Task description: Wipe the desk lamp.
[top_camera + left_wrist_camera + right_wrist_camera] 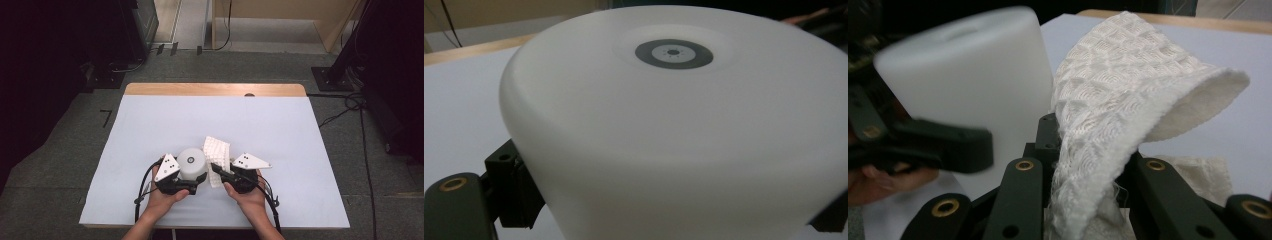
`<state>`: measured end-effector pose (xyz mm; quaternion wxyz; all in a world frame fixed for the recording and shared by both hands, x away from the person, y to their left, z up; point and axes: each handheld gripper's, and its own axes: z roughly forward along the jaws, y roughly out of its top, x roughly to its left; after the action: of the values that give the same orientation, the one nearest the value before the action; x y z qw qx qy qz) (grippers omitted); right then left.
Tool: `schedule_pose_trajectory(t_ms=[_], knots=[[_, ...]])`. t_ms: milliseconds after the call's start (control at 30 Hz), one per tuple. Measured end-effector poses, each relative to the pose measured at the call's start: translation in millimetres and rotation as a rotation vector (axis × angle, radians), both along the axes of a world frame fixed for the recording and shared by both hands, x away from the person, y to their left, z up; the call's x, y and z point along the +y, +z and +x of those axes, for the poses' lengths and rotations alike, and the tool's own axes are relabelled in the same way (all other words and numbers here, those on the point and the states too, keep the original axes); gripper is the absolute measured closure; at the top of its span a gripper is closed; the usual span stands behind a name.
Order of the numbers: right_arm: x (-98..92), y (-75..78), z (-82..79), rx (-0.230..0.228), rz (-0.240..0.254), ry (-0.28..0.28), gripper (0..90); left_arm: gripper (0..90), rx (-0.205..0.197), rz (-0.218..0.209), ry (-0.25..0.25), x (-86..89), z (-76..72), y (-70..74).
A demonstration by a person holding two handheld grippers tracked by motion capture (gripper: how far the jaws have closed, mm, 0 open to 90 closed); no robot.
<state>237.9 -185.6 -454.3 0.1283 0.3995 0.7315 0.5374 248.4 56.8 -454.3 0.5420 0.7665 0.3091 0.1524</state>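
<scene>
The right gripper (pixel 216 169) had its jaws shut tight on a white bumpy cloth (pixel 217 152), which stuck up toward 12 o'clock. The left gripper (pixel 196 181) squeezed a round white tub (pixel 192 162) between its jaws. The tub sat at 9 o'clock from the cloth, just beside it, on the white table (pixel 150 120).
</scene>
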Motion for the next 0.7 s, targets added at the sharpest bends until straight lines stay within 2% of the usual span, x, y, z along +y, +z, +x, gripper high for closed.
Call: schedule_pose_trajectory(t_ms=[67,167,233,300,400,533,633,700], knots=[[2.2,-7.5,0.9,0.023,-0.01,0.004,74.0,8.4,-0.005,0.003,0.008,-0.4,-1.9,1.2],[2.7,-16.3,4.8,0.05,-0.016,0.001,74.0,8.4,-0.016,0.042,0.028,-6.3,-4.5,-1.0],[1.9,-17.3,6.6,0.046,-0.013,-0.006,73.9,8.3,-0.013,0.039,0.033,-9.1,-5.3,-2.3],[1.1,-15.8,6.2,0.044,-0.005,-0.012,73.9,8.3,-0.017,0.031,0.037,-10.6,-4.9,-2.1],[1.0,-13.6,2.0,0.043,0.009,-0.036,73.9,8.4,-0.001,0.012,0.041,-12.8,-4.4,-2.0],[1.1,-9.9,1.2,0.04,-0.037,-0.036,74.0,8.4,0.007,0.022,0.031,-17.2,-6.8,-2.8],[-2.7,0.6,0.4,0.025,-0.015,-0.035,73.9,8.4,0.007,-0.01,0.02,-17.6,-8.9,0.0],[-2.9,4.5,-0.6,0.015,-0.016,-0.038,73.9,8.4,0.007,-0.016,0.02,-17.2,-8.5,1.8]])
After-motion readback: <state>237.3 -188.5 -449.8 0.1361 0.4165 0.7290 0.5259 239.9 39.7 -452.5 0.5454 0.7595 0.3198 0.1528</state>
